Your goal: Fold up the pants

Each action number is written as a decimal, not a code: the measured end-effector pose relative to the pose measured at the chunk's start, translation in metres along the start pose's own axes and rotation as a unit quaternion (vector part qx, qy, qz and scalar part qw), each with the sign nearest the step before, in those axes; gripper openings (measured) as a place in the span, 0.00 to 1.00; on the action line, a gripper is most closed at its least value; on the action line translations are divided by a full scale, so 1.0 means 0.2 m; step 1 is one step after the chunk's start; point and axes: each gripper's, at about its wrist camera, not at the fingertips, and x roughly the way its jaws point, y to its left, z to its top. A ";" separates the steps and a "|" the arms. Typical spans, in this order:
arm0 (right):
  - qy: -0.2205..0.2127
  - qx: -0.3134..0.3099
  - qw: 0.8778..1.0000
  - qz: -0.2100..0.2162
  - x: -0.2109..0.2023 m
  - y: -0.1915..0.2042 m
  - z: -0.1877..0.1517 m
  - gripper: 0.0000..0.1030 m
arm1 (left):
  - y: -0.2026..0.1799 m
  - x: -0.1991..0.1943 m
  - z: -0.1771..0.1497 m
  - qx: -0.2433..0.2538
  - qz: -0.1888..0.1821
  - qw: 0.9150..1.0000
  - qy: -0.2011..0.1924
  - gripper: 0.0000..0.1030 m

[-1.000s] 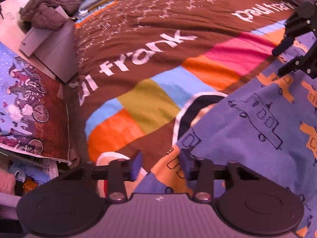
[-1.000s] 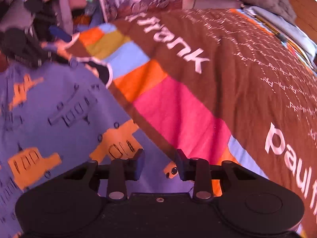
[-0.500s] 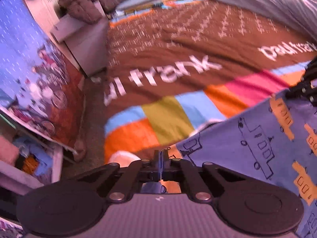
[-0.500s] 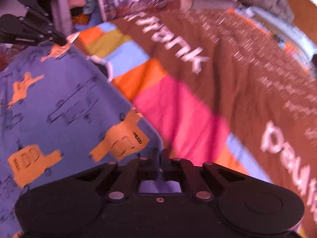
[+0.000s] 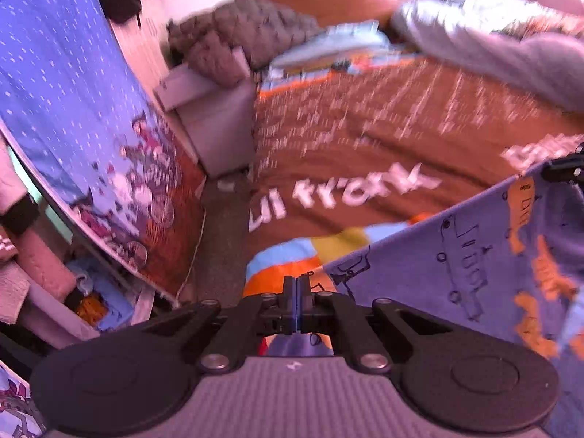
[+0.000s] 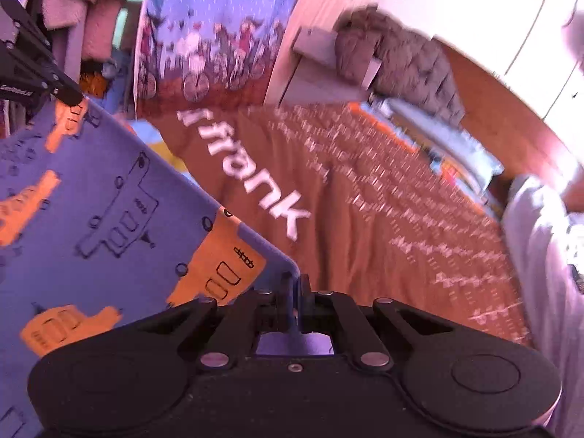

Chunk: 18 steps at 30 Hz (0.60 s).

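So a second ago both sets of fingers were spread apart with the pants point(image 5: 474, 266) lying flat on the bed point(image 5: 365, 153). Now the left gripper point(image 5: 296, 304) is clamped tight on one corner of the fabric and the right gripper point(image 6: 295, 304) is clenched on the other corner, with blue cloth showing between the pads in both views. The edge between the two is pulled up into a straight, taut line, off the brown "frank" bedspread instead of resting on it. Both cameras also sit higher and tip further up; the colour-block stripes that filled the earlier views are mostly covered by the raised fabric, and the background is motion-blurred.

View differences: the left wrist view shows the striped patch of the bedspread poking out under the lifted edge, the floor beside the bed, and the right gripper as a dark bit at the far right edge. The right wrist view shows the left gripper at the upper left pinching its corner, plus clothes hanging point(image 6: 84, 3) behind it. Both catch the blue bicycle-print curtain point(image 5: 73, 109) and the grey quilted blanket point(image 6: 401, 54).
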 end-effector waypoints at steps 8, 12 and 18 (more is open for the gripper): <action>-0.117 0.019 0.993 -0.021 -0.75 0.07 -0.21 0.00 | -0.18 -0.60 -0.29 0.093 0.004 0.987 -0.128 0.00; -0.124 0.052 0.991 0.003 -1.01 0.16 -0.38 0.00 | -0.27 -0.75 -0.54 0.080 -0.030 0.990 -0.110 0.00; -0.086 0.078 0.993 0.029 -1.18 0.41 -0.64 0.00 | -0.29 -0.77 -0.81 0.016 -0.078 0.994 -0.072 0.00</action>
